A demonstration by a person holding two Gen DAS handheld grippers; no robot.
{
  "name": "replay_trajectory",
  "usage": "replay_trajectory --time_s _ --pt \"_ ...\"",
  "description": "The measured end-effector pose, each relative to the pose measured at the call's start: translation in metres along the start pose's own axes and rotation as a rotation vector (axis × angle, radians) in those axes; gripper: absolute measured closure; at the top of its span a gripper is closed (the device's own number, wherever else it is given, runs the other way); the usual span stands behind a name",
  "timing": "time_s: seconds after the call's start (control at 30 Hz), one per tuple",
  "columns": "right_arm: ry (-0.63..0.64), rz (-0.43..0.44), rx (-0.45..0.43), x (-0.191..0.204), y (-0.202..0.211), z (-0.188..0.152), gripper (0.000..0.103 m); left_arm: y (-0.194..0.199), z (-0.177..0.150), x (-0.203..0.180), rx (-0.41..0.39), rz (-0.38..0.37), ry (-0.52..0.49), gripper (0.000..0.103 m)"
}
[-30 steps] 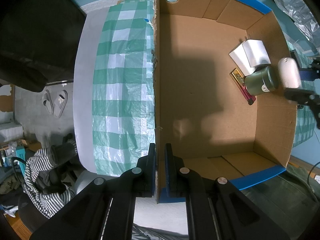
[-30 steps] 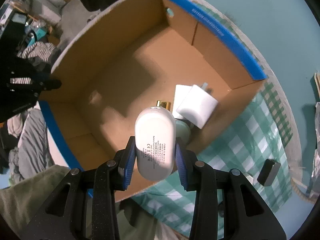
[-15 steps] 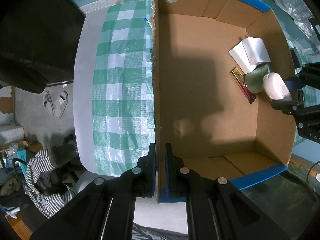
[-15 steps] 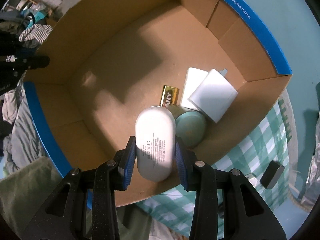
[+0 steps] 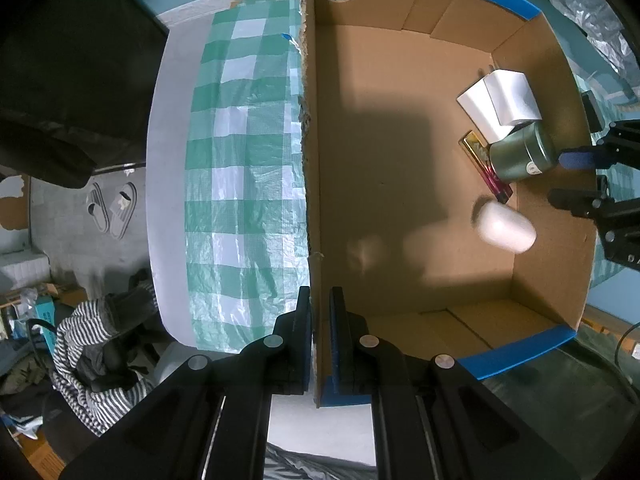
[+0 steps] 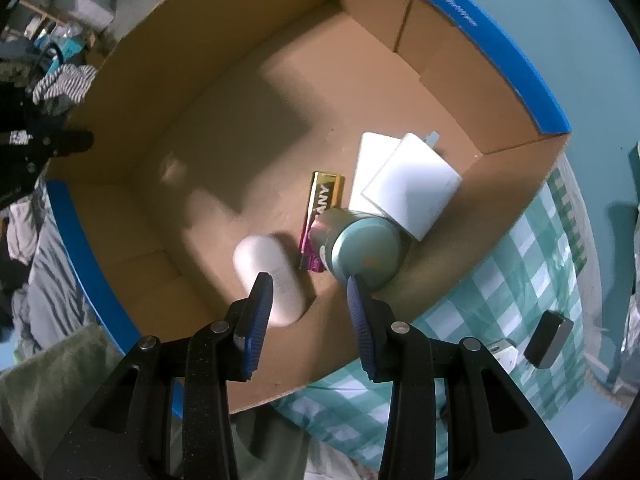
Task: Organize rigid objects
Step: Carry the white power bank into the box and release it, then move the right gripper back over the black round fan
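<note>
Here the right gripper (image 6: 308, 300) hangs above the cardboard box (image 6: 224, 92), jaws apart with nothing between the blue pads; the white oval case (image 6: 266, 276) sits blurred below them and to their left, inside the box, apparently loose and not yet settled. The left gripper (image 5: 319, 340) is clamped tight on the box's near wall, fingers either side of the cardboard edge.

The main risk, judging by the blur, is that the white oval case rolls or bounces toward the green canister (image 6: 366, 254) just beside it, or nudges the gold-and-pink pack (image 6: 322, 216) lying against that canister. Behind them the white blocks (image 6: 406, 190) crowd the same corner, so a careless next drop there could topple the canister. The open jaws stand close over the canister's lid; a sideways swing on the way out could clip it or catch the box's right wall.

Room is generous elsewhere: most of the box floor toward the left-hand wall is bare. Outside, on the green checked cloth (image 6: 516, 276), a dark rectangular object (image 6: 548, 344) waits near the box, with clear cloth around it for an approach from above.
</note>
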State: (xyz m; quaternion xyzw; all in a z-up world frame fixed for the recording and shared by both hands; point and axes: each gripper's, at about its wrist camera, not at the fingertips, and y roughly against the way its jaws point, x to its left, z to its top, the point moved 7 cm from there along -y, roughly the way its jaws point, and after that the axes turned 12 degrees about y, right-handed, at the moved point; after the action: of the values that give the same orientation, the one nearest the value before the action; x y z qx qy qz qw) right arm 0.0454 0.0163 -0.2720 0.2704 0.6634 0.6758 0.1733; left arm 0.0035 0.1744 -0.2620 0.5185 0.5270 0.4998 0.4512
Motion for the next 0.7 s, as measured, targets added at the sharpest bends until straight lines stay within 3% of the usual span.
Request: replay_trajectory --time_s 0.7 --pt "-0.175 0.064 -0.157 -0.023 0.058 -0.024 0.058 0.001 0.002 0.0 -0.002 -0.004 0.007 0.096"
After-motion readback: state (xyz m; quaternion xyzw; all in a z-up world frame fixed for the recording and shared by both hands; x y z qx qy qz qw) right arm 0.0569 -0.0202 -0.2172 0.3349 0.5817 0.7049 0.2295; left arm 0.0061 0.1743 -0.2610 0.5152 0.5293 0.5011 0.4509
